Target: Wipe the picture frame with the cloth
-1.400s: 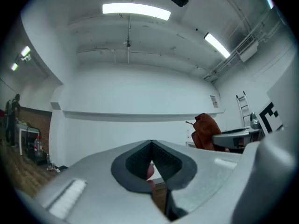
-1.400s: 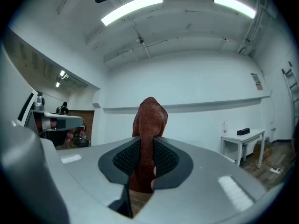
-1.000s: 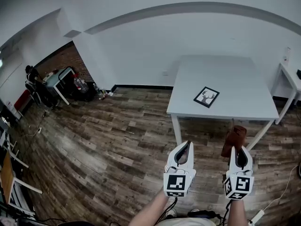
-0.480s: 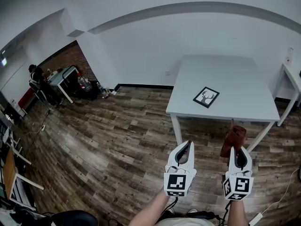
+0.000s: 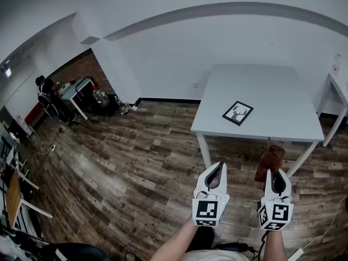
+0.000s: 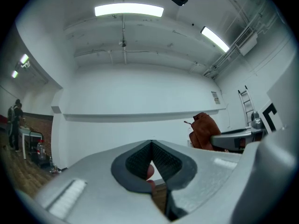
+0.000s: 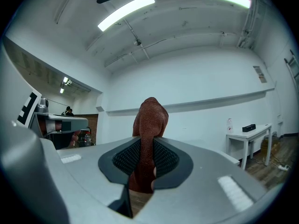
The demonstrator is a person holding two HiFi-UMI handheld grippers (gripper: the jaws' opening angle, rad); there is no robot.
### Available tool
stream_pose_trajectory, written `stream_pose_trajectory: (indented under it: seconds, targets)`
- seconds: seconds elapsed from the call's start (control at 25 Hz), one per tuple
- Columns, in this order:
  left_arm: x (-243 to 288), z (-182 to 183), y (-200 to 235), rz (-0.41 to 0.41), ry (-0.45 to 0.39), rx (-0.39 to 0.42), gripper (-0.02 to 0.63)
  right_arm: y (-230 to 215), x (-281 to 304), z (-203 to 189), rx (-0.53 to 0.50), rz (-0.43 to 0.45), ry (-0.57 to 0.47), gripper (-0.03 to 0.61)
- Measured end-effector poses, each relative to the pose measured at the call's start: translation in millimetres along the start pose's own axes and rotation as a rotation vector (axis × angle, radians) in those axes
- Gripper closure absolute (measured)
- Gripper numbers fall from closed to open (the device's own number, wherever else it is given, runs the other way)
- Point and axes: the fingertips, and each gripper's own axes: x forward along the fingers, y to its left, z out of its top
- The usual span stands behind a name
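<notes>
Left tongs (image 5: 218, 166): lower centre of the head view, held out above the wooden floor (image 5: 119, 162), marker cube facing the person. In the left gripper view the jaws are closed tip to tip, with nothing between them.

Right tongs (image 5: 273, 172): lower right of the head view, just beside the left pair and level with it. The jaws are clamped on the cloth.

Cloth (image 5: 271, 162): rust-brown and bunched. It stands up out of the right tongs as a rounded lump. In the right gripper view the cloth (image 7: 150, 120) runs down between the dark ridged pads and shows again below them. It is well apart from the picture frame.

Picture frame (image 5: 237, 113): black border, pale picture with a dark antlered figure. It lies flat and turned at an angle, right of centre in the head view, near the front edge of the surface. Neither pair of tongs touches it.

Surface (image 5: 255, 86): white, square-topped, on thin white legs, against the white wall at upper right of the head view. The frame is the only thing on it.

Small white side table (image 5: 338, 94): at the right edge of the head view. The items on it are too small to name.

Far corner, upper left of the head view: a brick wall, a desk and a person (image 5: 43, 88) seated beside it.
</notes>
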Motion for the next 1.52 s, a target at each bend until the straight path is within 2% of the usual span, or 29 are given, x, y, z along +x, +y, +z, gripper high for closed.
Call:
stream_pose_trajectory:
  seconds: [0.32, 0.64, 1.08, 1.32, 1.52]
  targets:
    - [48, -13, 15, -0.035, -0.021, -0.012, 0.614, -6, 48, -14, -0.018, -0.015, 0.028, 0.483]
    - [120, -31, 64, -0.064, -0.018, -0.032, 0.614, 7, 135, -22, -0.034, -0.026, 0.043, 0.484]
    - [226, -40, 127, -0.13, -0.039, -0.057, 0.614, 17, 252, -18, -0.055, -0.077, 0.064, 0.484]
    - [266, -53, 137, -0.14, -0.021, -0.071, 0.614, 4, 290, -29, -0.044, -0.096, 0.094, 0.484]
    - [307, -72, 136, -0.136, -0.006, -0.061, 0.614, -14, 329, -49, -0.036, -0.078, 0.109, 0.484]
